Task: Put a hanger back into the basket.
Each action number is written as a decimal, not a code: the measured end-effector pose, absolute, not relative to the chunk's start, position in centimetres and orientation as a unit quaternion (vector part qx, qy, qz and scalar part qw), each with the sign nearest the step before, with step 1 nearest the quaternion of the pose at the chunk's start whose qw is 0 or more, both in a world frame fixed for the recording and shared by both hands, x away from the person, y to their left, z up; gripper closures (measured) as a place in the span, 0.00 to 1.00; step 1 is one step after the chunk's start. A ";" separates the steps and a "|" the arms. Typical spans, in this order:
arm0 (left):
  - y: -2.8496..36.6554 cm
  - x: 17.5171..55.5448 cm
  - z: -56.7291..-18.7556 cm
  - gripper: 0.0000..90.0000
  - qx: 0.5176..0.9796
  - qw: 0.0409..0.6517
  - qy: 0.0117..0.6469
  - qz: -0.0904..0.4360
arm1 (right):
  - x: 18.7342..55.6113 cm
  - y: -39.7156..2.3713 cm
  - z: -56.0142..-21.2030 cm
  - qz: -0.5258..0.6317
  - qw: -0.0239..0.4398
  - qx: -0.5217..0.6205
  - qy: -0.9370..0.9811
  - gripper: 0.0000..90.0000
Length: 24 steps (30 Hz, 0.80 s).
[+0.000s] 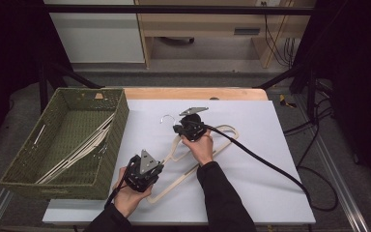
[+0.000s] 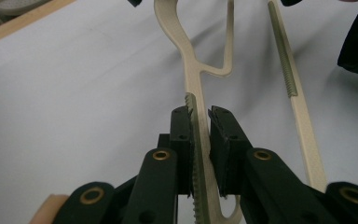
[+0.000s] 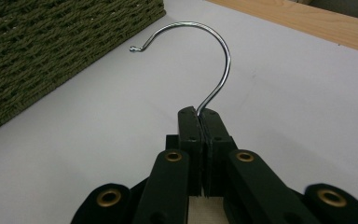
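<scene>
on white table (image 1: 270,145), both grippers clamped on hanger (image 1: 181,170)

No readable text anywhere in these shots, honestly: no labels, brand marks, numbers or signs that can be made out.
</scene>
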State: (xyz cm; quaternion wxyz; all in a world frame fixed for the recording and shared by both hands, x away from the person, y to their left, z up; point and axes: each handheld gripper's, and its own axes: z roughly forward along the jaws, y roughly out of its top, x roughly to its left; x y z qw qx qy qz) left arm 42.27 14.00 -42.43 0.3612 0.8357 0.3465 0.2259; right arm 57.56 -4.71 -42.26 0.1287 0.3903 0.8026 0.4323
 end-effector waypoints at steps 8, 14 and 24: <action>14.5 43.7 -41.9 0.71 0.827 0.392 0.347 0.203 | 56.3 -5.5 -42.0 0.454 0.139 0.370 0.799 1.00; 14.0 45.7 -41.5 0.45 0.827 0.413 0.339 0.178 | 55.2 -6.0 -42.0 0.473 0.144 0.353 0.794 1.00; 12.3 48.8 -43.0 0.61 0.829 0.429 0.340 0.118 | 53.4 -6.9 -41.5 0.499 0.150 0.329 0.787 1.00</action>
